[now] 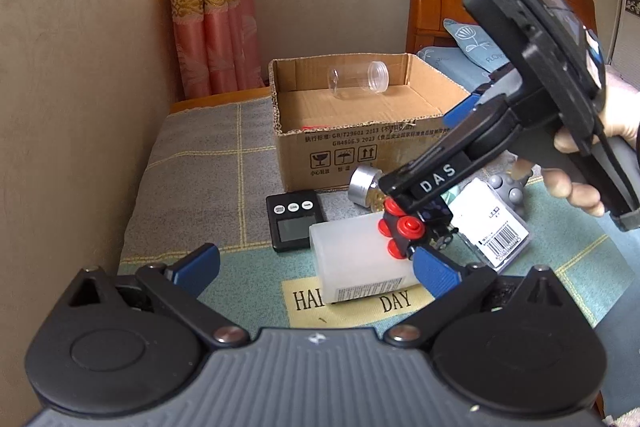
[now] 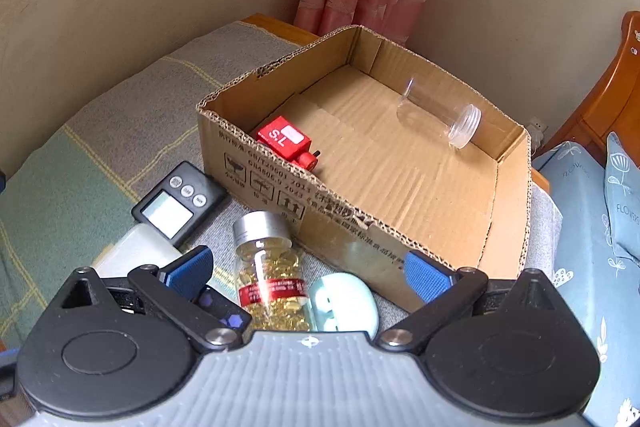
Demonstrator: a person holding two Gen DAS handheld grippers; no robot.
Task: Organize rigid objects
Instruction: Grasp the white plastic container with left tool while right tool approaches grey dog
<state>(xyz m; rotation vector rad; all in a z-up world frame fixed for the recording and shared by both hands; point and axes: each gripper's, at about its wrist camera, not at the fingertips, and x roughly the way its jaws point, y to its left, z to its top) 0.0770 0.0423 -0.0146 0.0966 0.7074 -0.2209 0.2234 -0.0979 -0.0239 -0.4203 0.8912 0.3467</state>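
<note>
— Cardboard, that box (image 2: 508,195): open-topped, sitting on the bed, and it already holds a clear empty vial (image 2: 438,115) lying on its side and a small red block (image 2: 286,143) tucked against the near wall.

— So the rest is still outside?

— Yes. On the blanket (image 1: 192,163) in front of the box lie a black pocket scale (image 1: 293,225), a frosted white plastic case (image 1: 356,263), a black toy with red wheels (image 1: 404,231), a barcoded clear pack (image 1: 494,227), a grey knobbly ball (image 1: 508,189) and a capsule bottle (image 2: 268,279) with a silver cap. A pale blue rounded thing (image 2: 344,303) lies just beside the bottle; I cannot tell what it is.

— And the tongs?

— The right tongs (image 2: 308,273) are spread wide, holding nothing, with the capsule bottle lying between the pads. The left tongs (image 1: 316,267) are wide too, empty, hovering over the white case.

— What would you advise, if the bottle is next?

— It seems the likely pick. I would lower until both pads flank the glass body below the cap, not the cap itself, and square up so the bottle sits centred. Glass is smooth and round, so close firmly. Mind the pale blue thing touching alongside; a pad could catch it. Then lift clear of the box's near wall before setting the bottle down inside, away from the vial.
</note>
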